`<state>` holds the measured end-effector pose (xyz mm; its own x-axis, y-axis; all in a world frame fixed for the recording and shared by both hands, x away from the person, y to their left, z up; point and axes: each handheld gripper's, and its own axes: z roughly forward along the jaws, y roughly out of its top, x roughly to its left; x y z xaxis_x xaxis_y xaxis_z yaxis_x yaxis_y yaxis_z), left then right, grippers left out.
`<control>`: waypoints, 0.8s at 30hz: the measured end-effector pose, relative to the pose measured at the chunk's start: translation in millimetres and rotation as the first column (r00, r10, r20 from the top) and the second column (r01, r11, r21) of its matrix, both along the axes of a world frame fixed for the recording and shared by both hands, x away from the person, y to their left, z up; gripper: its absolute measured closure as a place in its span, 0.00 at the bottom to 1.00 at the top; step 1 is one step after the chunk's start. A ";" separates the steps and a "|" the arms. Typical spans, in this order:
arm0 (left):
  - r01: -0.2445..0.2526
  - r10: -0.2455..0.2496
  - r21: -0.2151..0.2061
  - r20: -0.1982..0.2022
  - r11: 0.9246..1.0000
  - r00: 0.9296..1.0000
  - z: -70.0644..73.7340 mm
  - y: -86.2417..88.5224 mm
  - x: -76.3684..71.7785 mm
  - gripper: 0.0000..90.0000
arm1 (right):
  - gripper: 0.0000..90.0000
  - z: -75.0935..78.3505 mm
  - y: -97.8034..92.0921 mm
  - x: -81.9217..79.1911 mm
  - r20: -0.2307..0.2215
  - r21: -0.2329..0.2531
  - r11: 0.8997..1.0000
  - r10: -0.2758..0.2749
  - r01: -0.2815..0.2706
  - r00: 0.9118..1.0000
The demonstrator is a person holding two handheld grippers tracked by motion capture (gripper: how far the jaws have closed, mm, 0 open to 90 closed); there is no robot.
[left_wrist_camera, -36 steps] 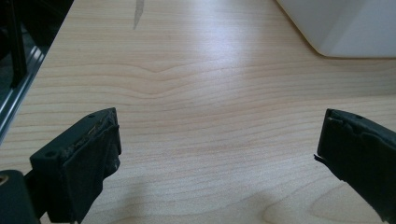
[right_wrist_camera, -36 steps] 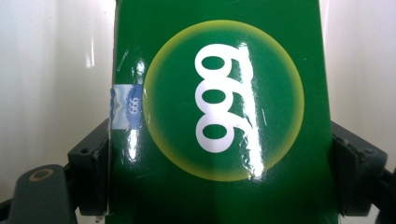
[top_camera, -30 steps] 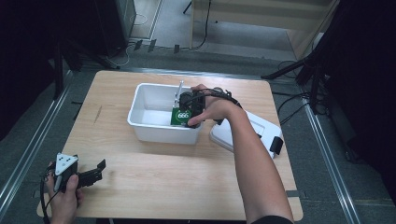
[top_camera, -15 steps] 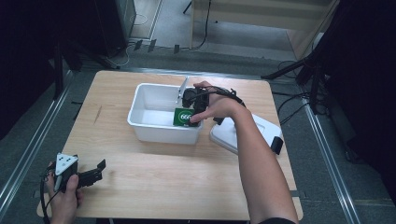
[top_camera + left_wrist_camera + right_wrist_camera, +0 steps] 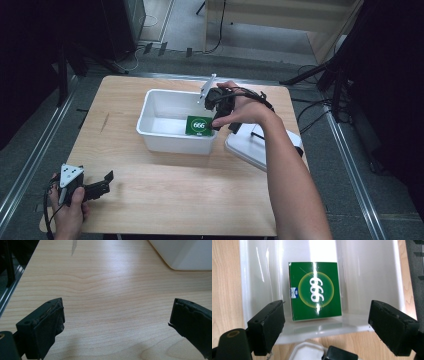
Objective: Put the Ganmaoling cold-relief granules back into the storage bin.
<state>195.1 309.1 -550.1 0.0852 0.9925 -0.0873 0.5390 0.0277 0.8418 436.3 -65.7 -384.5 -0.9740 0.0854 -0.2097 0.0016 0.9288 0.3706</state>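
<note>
- Claw first: the right claw [image 5: 327,322] hangs over the near-right end of the bin, jaws spread wide and gripping nothing; in the high view the right claw [image 5: 216,102] sits above the rim under the hand.
- Box [image 5: 315,290]: a flat green carton marked 666 lies face up on the bin floor, directly between and beyond the open jaws, free of both. In the high view the box [image 5: 199,125] rests in the bin's right part, close to the near wall.
- Handling, as I judge it: a small cardboard carton, probably light and fairly stiff along its edges but easy to dent on its broad face. The glossy print glares, so the surface may be slick under the pads.
- Where to grip: across two opposite side edges, jaws coming straight down, since the broad face lies flat and offers nothing to pinch. The edge next to the wall looks tight; the other pair of edges gives more room.
- Bin [image 5: 165,107]: white plastic, smooth and shiny, standing mid-tabletop; a box nudged sideways would likely slide on it.
- Lid [image 5: 250,147]: white, lying just right of the bin at the tabletop's edge.
- Left claw [image 5: 95,187]: low at the near-left corner of the tabletop [image 5: 165,195], well apart from the bin; the left claw [image 5: 115,322] has its jaws wide over bare wood.
</note>
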 end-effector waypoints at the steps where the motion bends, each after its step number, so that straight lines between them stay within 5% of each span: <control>1: 0.000 0.000 0.000 0.001 1.000 1.000 0.0 -0.1 0.0 0.00 | 0.15 1.3 -2.1 -0.7 -0.002 0.002 1.000 -0.001 0.001 1.000; 16: -0.001 0.001 0.008 -0.003 1.000 1.000 0.2 -0.8 -0.4 0.00 | 0.16 15.8 -39.7 -10.0 0.020 0.026 0.998 -0.058 0.057 0.998; 24: -0.003 0.003 0.010 -0.002 1.000 1.000 0.0 -1.1 0.1 0.00 | 0.16 11.2 -61.8 -13.4 0.014 0.025 0.995 -0.096 0.096 0.995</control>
